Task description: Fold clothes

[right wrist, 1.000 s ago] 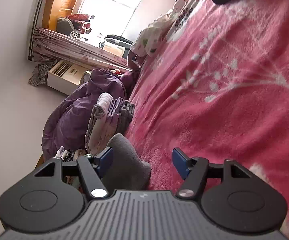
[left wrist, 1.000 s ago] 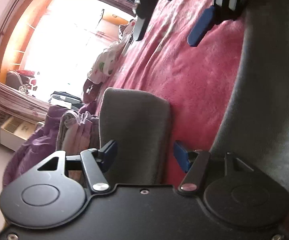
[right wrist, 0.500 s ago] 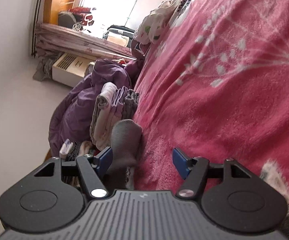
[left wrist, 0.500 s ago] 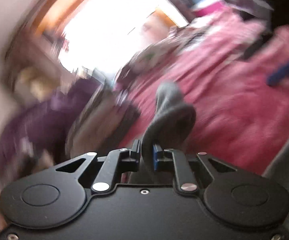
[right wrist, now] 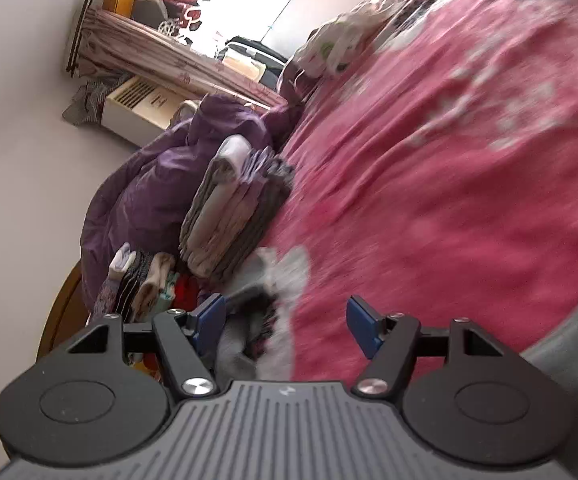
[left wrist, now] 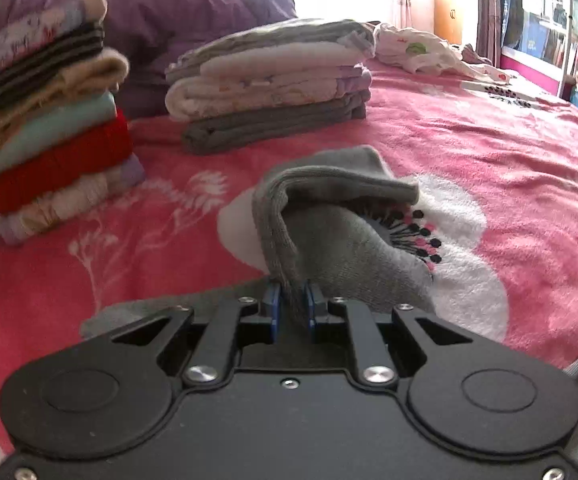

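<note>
Where pinched: grey garment (left wrist: pixel 341 240) in left hand-held gripper (left wrist: pixel 292 306)

Folded stacks (left wrist: pixel 269 92) crowd left; pink blanket (left wrist: pixel 509 168) right lies open.

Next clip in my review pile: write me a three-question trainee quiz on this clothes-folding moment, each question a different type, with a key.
1. True or false: the left hand-held gripper is shut on a fold of the grey knitted garment.
2. Multiple choice: the right hand-held gripper is A) shut on fabric, B) open with nothing gripped, C) out of view.
3. Short answer: what lies at the bottom of the neat folded stack beyond the grey garment on the pink floral blanket?

Key
1. True: the blue pads pinch the grey fabric.
2. B.
3. A dark grey folded piece, under pale and lilac ones.
</note>
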### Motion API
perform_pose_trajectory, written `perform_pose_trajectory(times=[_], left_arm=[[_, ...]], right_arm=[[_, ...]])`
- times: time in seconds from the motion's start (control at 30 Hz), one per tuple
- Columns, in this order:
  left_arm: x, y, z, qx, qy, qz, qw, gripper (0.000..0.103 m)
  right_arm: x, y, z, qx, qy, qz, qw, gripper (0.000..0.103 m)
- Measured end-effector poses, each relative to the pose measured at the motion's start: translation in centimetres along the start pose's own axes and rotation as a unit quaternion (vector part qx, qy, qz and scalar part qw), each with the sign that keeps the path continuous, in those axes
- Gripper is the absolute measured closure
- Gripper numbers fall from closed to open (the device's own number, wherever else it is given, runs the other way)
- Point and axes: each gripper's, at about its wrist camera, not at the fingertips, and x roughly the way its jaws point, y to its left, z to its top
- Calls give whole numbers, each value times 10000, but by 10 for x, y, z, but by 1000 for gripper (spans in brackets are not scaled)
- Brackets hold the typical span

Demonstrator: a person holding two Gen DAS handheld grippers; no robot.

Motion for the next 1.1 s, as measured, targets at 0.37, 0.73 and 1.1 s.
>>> perform_pose_trajectory(times=[0.37, 0.73, 1.1], left_arm=[[3, 6, 0, -11, 74, -268, 9996, 91], [1, 1, 2, 275, 24, -272, 9993, 91], [-30, -26, 5, 607, -599, -1756, 9808, 39]], right_arm=[[138, 32, -14, 993, 287, -368, 9940, 32], [174, 25, -7, 1614, -71, -659, 9847, 92], [40, 9, 44, 1433, -1137, -403, 9823, 92]])
